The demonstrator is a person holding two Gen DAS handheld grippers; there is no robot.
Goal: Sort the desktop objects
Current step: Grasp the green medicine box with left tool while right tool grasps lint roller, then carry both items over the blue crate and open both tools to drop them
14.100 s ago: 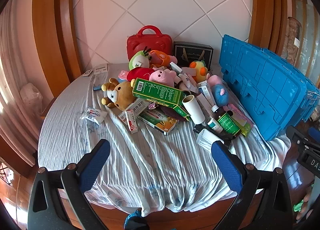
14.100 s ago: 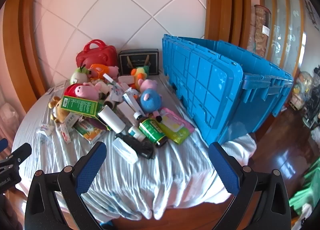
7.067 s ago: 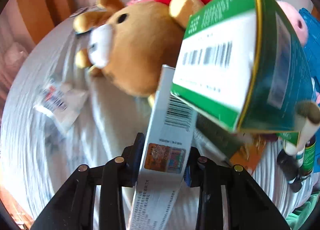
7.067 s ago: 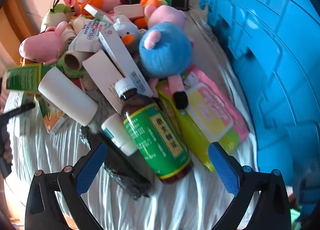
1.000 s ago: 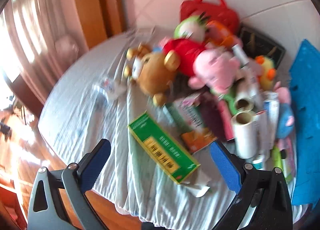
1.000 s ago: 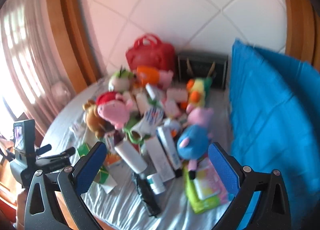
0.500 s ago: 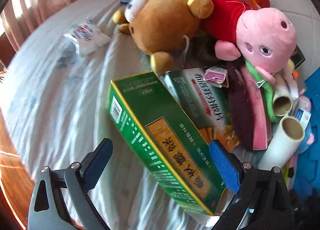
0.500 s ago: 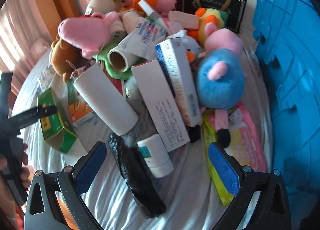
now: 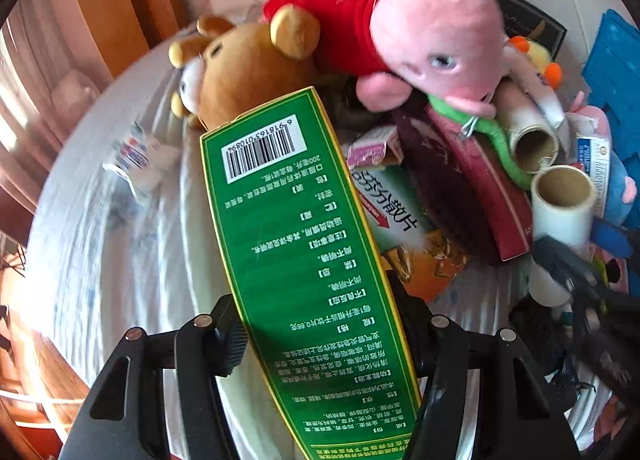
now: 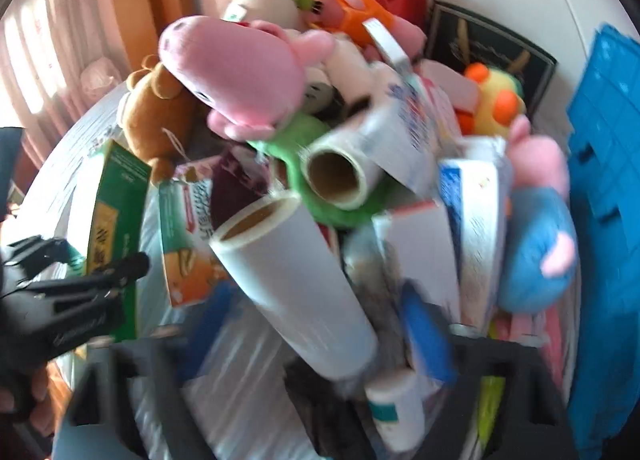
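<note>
Left wrist view: my left gripper (image 9: pixel 320 336) is closing on the long green box (image 9: pixel 296 244), which already lies between the jaws, its far end leaning against the brown bear (image 9: pixel 248 72). Gripped this near one end, the box could swing and topple the pink pig plush (image 9: pixel 436 32) above it. Right wrist view, blurred: my right gripper (image 10: pixel 316 340) is closing around the white roll (image 10: pixel 296 284); I cannot tell whether the pads touch yet. That smooth roll might slip and knock the small white bottle (image 10: pixel 396 408) just beside it. The blue crate (image 10: pixel 604 200) stands at the right.
</note>
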